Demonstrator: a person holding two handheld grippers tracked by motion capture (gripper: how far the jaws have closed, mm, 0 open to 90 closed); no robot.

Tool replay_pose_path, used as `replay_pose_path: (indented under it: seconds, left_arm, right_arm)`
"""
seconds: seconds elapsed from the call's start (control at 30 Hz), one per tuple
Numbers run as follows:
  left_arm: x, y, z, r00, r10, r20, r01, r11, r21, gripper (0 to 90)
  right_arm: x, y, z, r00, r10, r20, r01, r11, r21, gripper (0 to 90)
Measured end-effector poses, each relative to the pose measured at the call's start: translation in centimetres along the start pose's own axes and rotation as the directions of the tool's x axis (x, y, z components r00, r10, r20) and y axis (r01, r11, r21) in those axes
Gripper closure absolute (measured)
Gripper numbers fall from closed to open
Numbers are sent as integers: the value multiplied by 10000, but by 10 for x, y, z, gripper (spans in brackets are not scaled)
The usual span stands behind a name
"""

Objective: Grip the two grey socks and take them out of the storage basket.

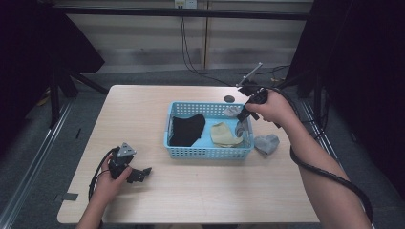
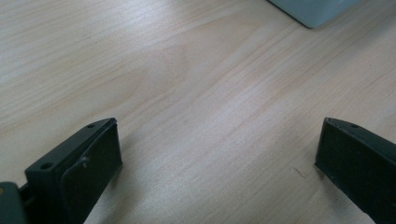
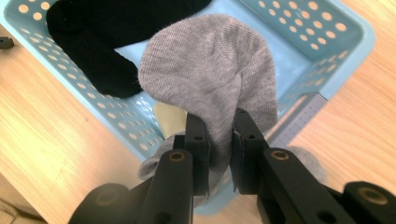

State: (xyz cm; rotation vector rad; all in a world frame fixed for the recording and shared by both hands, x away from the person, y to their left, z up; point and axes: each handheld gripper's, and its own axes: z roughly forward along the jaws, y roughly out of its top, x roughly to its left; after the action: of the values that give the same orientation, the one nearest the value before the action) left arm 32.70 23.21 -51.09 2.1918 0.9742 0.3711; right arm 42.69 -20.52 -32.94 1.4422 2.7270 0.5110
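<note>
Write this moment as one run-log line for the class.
right gripper: shut on grey sock, over basket | left gripper: open, on table | in basket: black sock, beige sock | second grey sock: beside basket

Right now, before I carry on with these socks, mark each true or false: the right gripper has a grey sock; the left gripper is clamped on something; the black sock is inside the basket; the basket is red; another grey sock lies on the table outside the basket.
1. The right gripper grips a grey sock. True.
2. The left gripper is clamped on something. False: its jaws stand wide apart over the bare table.
3. The black sock lies in the basket. True.
4. The basket is red. False: it is light blue.
5. A second grey sock lies on the table beside the basket. True.
</note>
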Motion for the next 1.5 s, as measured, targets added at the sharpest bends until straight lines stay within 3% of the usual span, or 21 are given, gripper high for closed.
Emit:
replay_pose_path:
  seconds: [0.43,0.73,1.5]
  left_arm:
    - [0,0,0,10000,5,0,-5,10000,2,0]
    - [0,0,0,10000,0,-6,0,10000,6,0]
    - [0,0,0,10000,-22,-28,22,10000,-23,0]
  right_arm:
    - [-20,-17,-29,9986,476,237,-473,9987,-166,790]
    - [-34,-31,-39,9965,718,430,-710,9973,-213,788]
    - [-64,-63,-26,9882,1402,614,-1399,9901,-86,778]
